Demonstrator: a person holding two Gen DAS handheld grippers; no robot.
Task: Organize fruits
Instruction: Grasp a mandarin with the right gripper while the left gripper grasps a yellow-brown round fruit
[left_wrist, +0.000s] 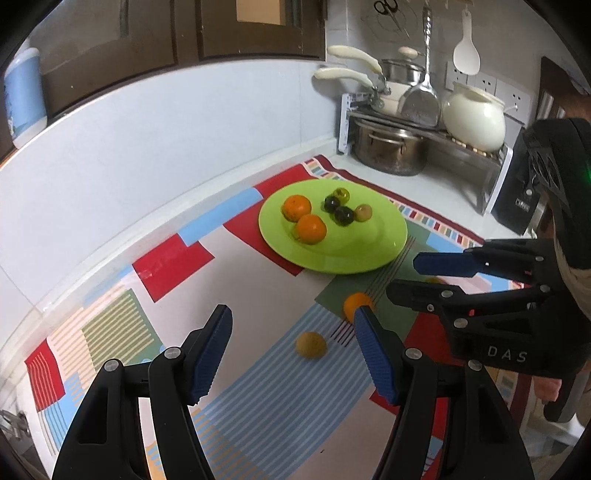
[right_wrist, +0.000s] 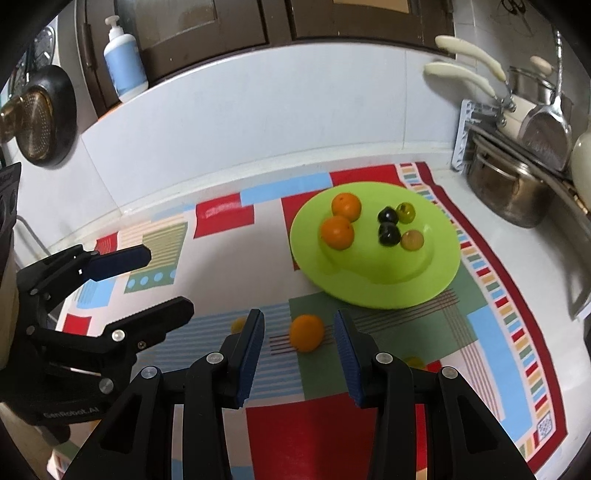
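A green plate (left_wrist: 351, 254) (right_wrist: 424, 284) on the patterned cloth holds two oranges (left_wrist: 303, 219) (right_wrist: 340, 221) and several small dark and green fruits (left_wrist: 343, 206) (right_wrist: 397, 225). A loose orange (right_wrist: 306, 332) (left_wrist: 352, 301) lies on the cloth in front of the plate, between my right gripper's open fingers (right_wrist: 299, 343), untouched. A small yellow-brown fruit (left_wrist: 311, 344) (right_wrist: 238, 324) lies just ahead of my open, empty left gripper (left_wrist: 291, 343). Another small yellowish fruit (right_wrist: 413, 362) peeks out behind the right finger. The right gripper also shows in the left wrist view (left_wrist: 406, 277), the left gripper in the right wrist view (right_wrist: 166, 280).
A dish rack (left_wrist: 424, 147) with a steel pot (right_wrist: 509, 192), pans and a white jar (left_wrist: 474, 118) stands at the back right. A white tiled wall backs the counter. A soap bottle (right_wrist: 123, 62) sits on the ledge. A dark pan (right_wrist: 44, 114) hangs at left.
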